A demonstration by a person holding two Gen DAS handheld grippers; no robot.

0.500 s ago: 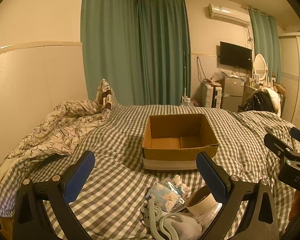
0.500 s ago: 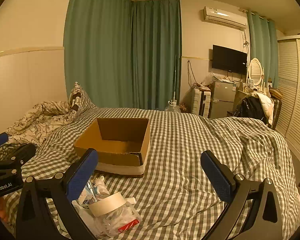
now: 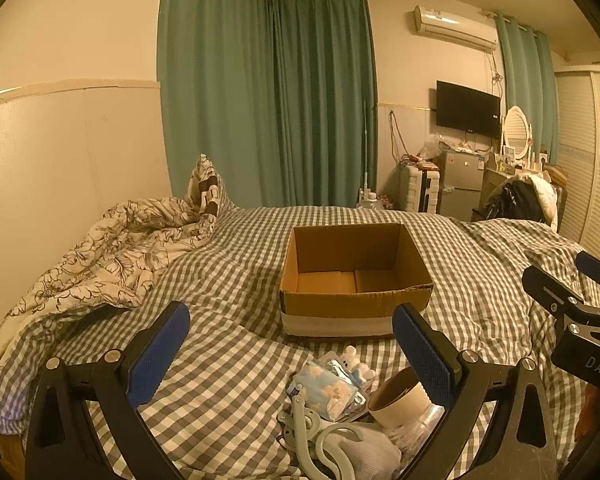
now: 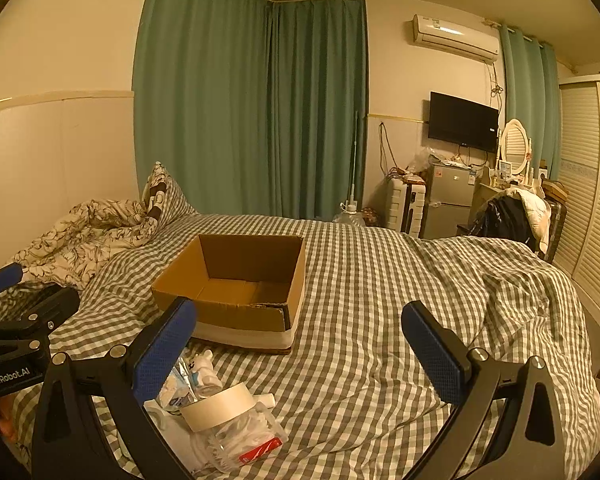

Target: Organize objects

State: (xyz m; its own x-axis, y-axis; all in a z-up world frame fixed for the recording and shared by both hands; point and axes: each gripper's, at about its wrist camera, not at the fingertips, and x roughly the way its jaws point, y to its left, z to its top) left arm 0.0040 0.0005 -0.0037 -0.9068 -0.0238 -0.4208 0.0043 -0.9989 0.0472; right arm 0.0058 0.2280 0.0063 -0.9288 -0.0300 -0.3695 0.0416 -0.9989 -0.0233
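Observation:
An empty open cardboard box (image 3: 356,280) (image 4: 236,284) sits on the checked bed cover. In front of it lies a small pile: a roll of tape (image 3: 398,398) (image 4: 220,404), a blue patterned packet (image 3: 326,390), a clear plastic bag with a red label (image 4: 252,440), a small white bear figure (image 4: 204,364) and a pale grey-green clip (image 3: 304,424). My left gripper (image 3: 292,354) is open and empty, just short of the pile. My right gripper (image 4: 300,348) is open and empty, right of the pile.
A crumpled floral duvet (image 3: 100,248) lies at the left of the bed by the wall. Beyond the bed stand green curtains (image 3: 268,100), a small fridge (image 3: 460,184), a wall TV (image 3: 468,108) and a chair with clothes (image 3: 520,200). A louvred wardrobe (image 4: 592,200) is at the right.
Both views have shifted slightly; the grippers stay open and the pile and box have not moved.

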